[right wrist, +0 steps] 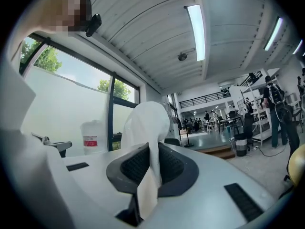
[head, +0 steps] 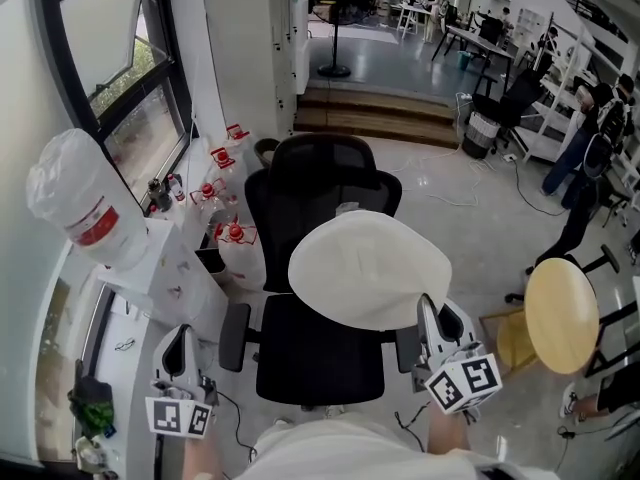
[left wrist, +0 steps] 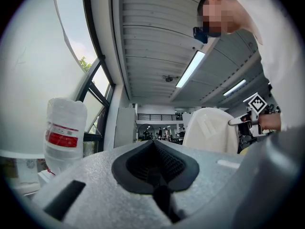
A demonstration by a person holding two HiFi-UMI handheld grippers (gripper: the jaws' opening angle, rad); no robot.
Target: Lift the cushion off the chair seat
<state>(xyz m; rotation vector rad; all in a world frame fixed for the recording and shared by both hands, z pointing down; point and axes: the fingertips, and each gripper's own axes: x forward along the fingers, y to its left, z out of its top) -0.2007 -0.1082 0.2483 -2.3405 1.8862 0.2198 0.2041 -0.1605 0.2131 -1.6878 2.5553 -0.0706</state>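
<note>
A cream, oval cushion (head: pixel 370 268) hangs tilted above the seat (head: pixel 320 358) of a black office chair (head: pixel 320 188). My right gripper (head: pixel 428 310) is shut on the cushion's near right edge. In the right gripper view the cushion (right wrist: pixel 145 123) rises upright from between the pads of that gripper (right wrist: pixel 151 151). My left gripper (head: pixel 180 340) is low at the left, beside the chair's left armrest and apart from the cushion. In its own view this gripper (left wrist: pixel 154 144) is shut with nothing in it, and the cushion (left wrist: pixel 209 130) shows off to the right.
A large water bottle (head: pixel 85 203) lies on a white unit by the window at the left. Several red-capped bottles (head: pixel 225 193) stand on the floor behind the chair. A round wooden stool (head: pixel 562 313) stands at the right. Steps (head: pixel 380 118) and people are further back.
</note>
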